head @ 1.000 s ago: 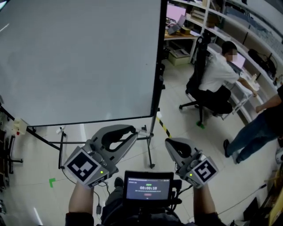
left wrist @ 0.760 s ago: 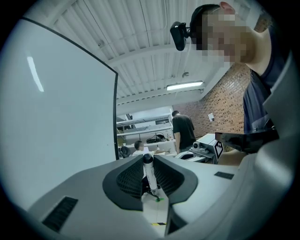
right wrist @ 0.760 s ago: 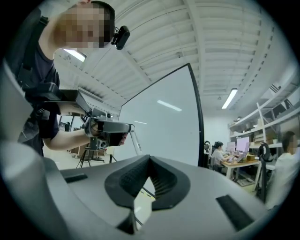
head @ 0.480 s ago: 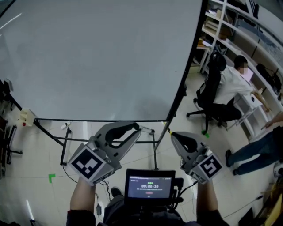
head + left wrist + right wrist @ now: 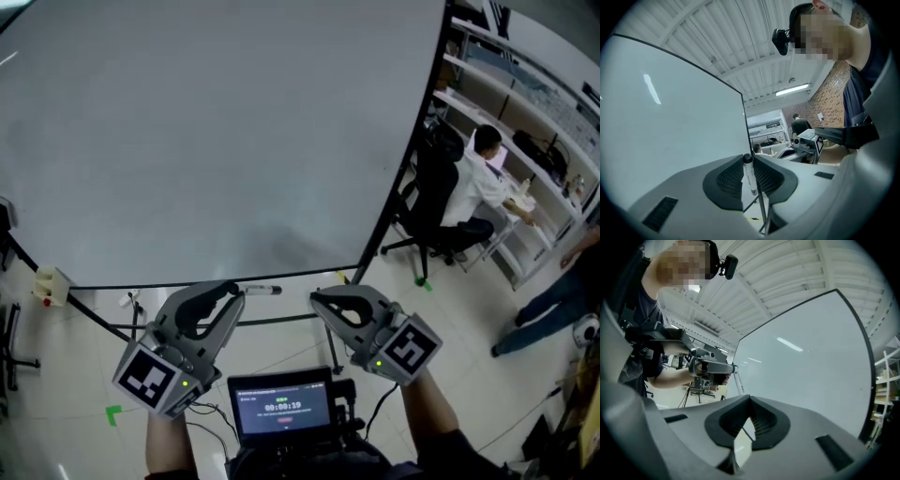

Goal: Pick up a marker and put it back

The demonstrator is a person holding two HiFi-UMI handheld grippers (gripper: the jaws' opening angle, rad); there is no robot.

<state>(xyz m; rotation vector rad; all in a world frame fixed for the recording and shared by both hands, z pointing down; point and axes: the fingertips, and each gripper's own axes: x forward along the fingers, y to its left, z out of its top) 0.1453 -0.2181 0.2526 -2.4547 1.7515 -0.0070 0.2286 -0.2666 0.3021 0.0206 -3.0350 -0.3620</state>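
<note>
A white marker with a dark cap sticks out sideways from my left gripper, which is shut on it just below the bottom edge of the big whiteboard. In the left gripper view the marker stands upright between the ribbed pads, with the left gripper beside the board. My right gripper hovers a little to the right of the marker, near the board's lower right corner. Its jaws meet at the tips with nothing between them in the right gripper view.
The board's stand legs run down to the tiled floor. A person sits on a black office chair at desks and shelves on the right; another person stands at the right edge. A small screen hangs at my chest.
Both grippers have swung left and closer to the whiteboard's lower edge, which now fills more of the view. The marker's full length now shows beyond the left jaws.
</note>
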